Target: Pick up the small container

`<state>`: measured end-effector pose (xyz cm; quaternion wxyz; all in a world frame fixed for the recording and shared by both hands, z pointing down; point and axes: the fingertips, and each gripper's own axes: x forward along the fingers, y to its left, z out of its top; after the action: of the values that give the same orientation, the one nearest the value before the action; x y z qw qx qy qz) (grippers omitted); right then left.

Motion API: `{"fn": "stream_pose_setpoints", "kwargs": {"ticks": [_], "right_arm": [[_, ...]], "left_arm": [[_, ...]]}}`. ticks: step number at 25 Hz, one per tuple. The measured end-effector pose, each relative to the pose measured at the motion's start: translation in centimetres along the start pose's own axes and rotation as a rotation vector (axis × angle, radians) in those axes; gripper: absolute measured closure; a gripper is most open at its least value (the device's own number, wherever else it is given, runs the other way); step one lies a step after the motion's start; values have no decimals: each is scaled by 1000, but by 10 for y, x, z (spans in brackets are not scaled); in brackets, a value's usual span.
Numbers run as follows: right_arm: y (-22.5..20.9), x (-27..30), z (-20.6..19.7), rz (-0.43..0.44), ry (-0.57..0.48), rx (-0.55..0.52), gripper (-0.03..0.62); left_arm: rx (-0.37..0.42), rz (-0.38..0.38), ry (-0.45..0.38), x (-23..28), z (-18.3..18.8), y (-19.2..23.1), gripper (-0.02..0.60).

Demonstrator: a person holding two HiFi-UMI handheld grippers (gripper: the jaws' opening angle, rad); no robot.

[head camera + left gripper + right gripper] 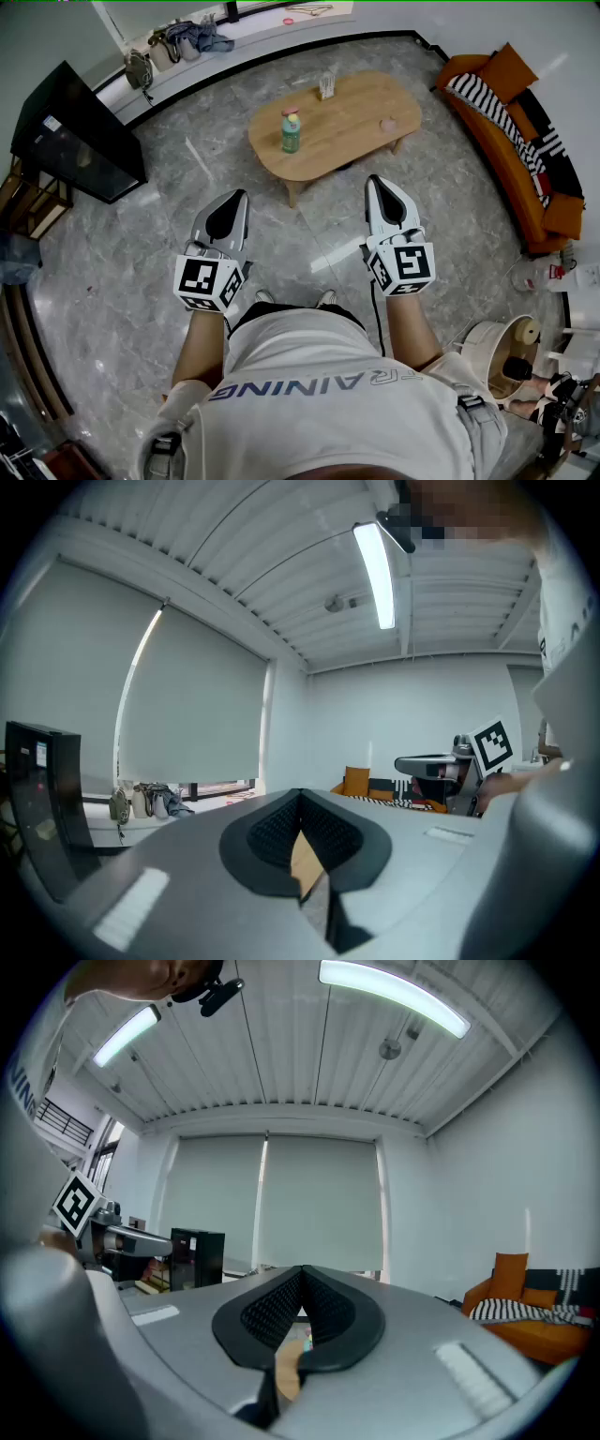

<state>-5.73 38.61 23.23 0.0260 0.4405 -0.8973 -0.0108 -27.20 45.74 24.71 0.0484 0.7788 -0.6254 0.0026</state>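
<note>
An oval wooden coffee table (352, 136) stands ahead of me on the marble floor. On it are a green bottle (292, 130), a small clear container (326, 86) near the far edge and a tiny pink object (387, 124) at the right end. Both grippers are held at waist height, short of the table and pointing toward it. My left gripper (236, 194) is shut and empty, its pads (281, 832) meeting at the tip. My right gripper (377, 178) is also shut with nothing held. Between its pads (323, 1312) I glimpse a sliver of the table and bottle.
An orange sofa (516, 141) with a striped throw lines the right wall. A black cabinet (75, 131) stands at the left. Bags (178, 42) sit on the far window ledge. White equipment and bottles (553, 309) clutter the floor at my right.
</note>
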Motion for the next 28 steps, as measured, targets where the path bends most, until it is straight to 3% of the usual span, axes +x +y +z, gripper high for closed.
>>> {"fn": "stream_pose_setpoints", "kwargs": {"ticks": [15, 20, 24, 28], "right_arm": [[-16, -6, -3, -8, 8, 18, 582], [-23, -10, -6, -20, -13, 92, 580], [-35, -23, -7, -36, -26, 82, 580], [-75, -46, -18, -77, -15, 110, 580]], "left_arm": [[-6, -22, 20, 13, -2, -17, 581], [-4, -46, 35, 17, -6, -25, 581], [-5, -69, 43, 28, -8, -43, 581], [15, -110, 37, 52, -6, -80, 581]]}}
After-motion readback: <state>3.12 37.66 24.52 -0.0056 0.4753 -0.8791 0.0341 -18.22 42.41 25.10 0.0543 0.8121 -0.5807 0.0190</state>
